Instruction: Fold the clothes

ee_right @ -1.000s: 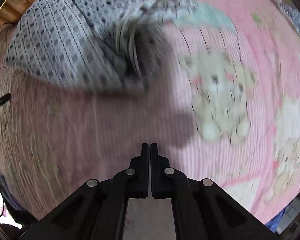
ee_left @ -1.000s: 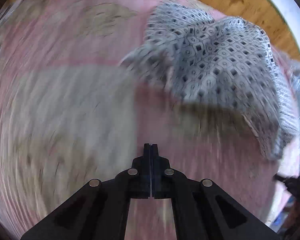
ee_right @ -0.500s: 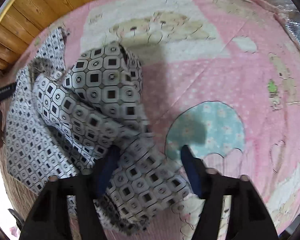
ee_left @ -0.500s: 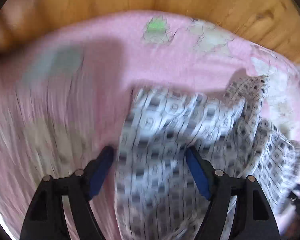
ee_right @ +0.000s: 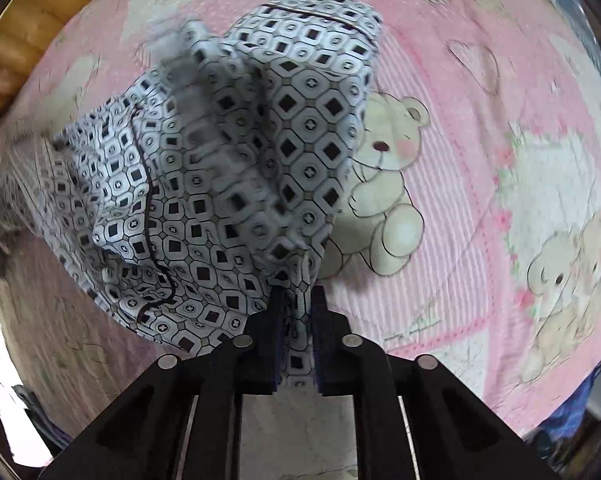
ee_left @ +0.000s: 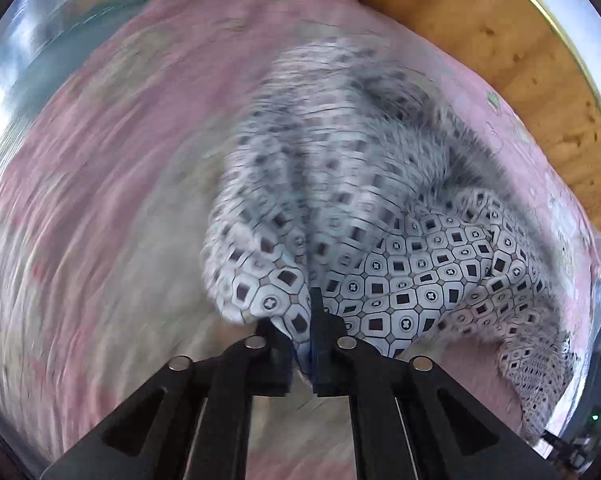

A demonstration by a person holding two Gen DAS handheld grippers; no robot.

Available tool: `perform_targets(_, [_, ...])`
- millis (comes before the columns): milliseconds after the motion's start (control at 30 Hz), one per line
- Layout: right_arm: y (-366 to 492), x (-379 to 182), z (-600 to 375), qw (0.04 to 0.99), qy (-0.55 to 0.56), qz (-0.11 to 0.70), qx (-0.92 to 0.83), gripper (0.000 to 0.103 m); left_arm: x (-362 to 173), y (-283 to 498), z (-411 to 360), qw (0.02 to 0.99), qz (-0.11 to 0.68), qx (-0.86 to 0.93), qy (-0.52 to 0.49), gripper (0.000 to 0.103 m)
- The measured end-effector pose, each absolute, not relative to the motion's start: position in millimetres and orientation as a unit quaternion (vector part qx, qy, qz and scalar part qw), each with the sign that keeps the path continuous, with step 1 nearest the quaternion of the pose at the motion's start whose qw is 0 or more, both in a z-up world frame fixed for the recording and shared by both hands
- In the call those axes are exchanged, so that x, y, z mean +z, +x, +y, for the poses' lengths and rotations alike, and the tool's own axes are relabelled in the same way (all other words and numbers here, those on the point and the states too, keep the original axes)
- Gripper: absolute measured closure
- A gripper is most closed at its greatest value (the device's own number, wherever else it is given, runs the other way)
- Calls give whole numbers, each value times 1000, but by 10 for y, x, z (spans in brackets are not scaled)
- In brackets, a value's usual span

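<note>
Patterned garment (ee_left: 400, 264) — half a second ago lying between spread jaws, now clamped in both left gripper (ee_left: 306, 332) and right gripper (ee_right: 296, 312) and lifted off the pink quilt (ee_right: 480, 128) — ready for spreading.

A pink quilt (ee_right: 480, 160) printed with a cream teddy bear (ee_right: 388, 184) spreads beyond the fingers; wooden boards (ee_left: 500, 52) lie farther off.

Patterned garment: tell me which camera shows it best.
The right wrist view: the patterned garment is mostly sharp there, with its dark piping and the right gripper pinching it. The left wrist view shows it largely motion-blurred, clamped in the left gripper.
</note>
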State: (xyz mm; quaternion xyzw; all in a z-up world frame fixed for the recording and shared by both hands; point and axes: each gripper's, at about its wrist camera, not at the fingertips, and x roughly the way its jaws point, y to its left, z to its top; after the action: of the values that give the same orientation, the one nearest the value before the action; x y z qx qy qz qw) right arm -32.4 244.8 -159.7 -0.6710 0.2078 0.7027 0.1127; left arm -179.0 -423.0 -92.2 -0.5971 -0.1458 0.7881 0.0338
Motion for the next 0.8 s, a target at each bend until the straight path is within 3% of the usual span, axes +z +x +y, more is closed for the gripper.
perform_targets(33, [-355, -1512, 2506, 115, -661, 219, 708, 82, -827, -1792, -4285, 31, -146, 795, -588, 81])
perform_targets(100, [-468, -1327, 2617, 122, -637, 229, 725, 61, -640, -1839, -4354, 30, -145, 807, -572, 73])
perform_targets(167, [-601, -1136, 2726, 131, -611, 236, 744, 58, -461, -1952, -4341, 39, -146, 814, -561, 64])
perform_targets(333, [-1005, -893, 2785, 115, -570, 220, 783, 52, -284, -2062, -3974, 43, -126, 832, -538, 63])
perform_targets(433, [-1059, -983, 2491, 89, -591, 156, 786, 46, -389, -2209, -3690, 61, -129, 833, -535, 50])
perform_targets(467, [-986, -1034, 2478, 89, -604, 129, 781, 50, -396, -2252, -3551, 67, -127, 834, -532, 47])
perform_targets(500, [-988, -1075, 2456, 87, -609, 118, 779, 93, -401, -2296, -3405, 72, -124, 836, -530, 47])
perform_targets(533, [-989, -1116, 2434, 84, -615, 106, 777, 98, -413, -2347, -3252, 82, -123, 835, -530, 47])
perform_targets(600, [-960, -1095, 2387, 77, -613, 86, 781, 102, -404, -2397, -3002, 112, -128, 828, -534, 45])
perform_targets(800, [-318, 69, 2180, -12, -498, 74, 864, 102, -660, -2648, -2222, 158, -135, 786, -582, 38])
